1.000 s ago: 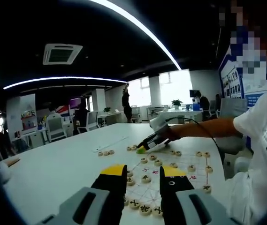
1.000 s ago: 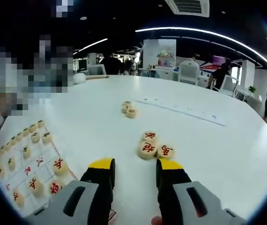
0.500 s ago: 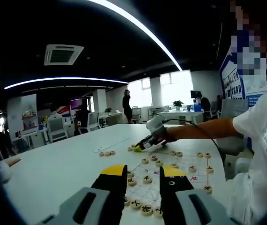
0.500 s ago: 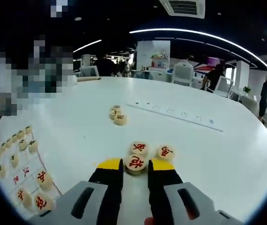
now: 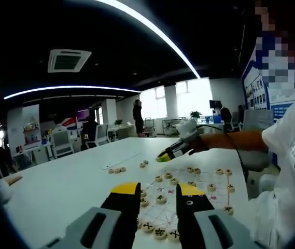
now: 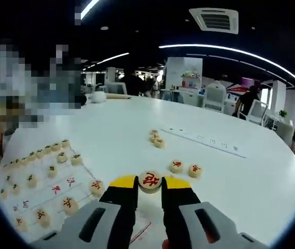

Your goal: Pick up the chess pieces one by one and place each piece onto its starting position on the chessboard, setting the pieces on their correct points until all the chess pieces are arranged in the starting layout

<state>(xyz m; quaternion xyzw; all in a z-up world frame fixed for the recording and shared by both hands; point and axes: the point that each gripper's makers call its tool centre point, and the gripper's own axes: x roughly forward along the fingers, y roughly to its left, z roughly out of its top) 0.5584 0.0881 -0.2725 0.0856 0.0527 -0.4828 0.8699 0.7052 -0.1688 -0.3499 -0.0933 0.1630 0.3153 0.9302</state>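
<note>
A round chess piece (image 6: 150,181) with a red character sits pinched between the yellow tips of the right gripper (image 6: 150,184), lifted off the desk (image 6: 240,176) with its face toward the camera. It is held by the rim at the very ends of the jaws, so the likeliest trouble is a slip: a tilt or a jolt on the way across could let the disc swivel or drop, and it could roll away over the smooth white top. The chessboard (image 6: 38,192) lies to the left with many pieces already on their points, some close to its near edge, so a low or hurried approach could knock a neighbour (image 6: 96,186) off its spot. Setting the disc off its line crossing would also leave it wrongly placed. Two more red pieces (image 6: 184,167) lie just beyond the gripper, and a small cluster (image 6: 156,139) farther back. The left gripper (image 5: 158,193) hovers above the board's other side with its jaws apart and nothing between them, far enough from the right gripper (image 5: 164,156) that a collision looks unlikely for now.
</note>
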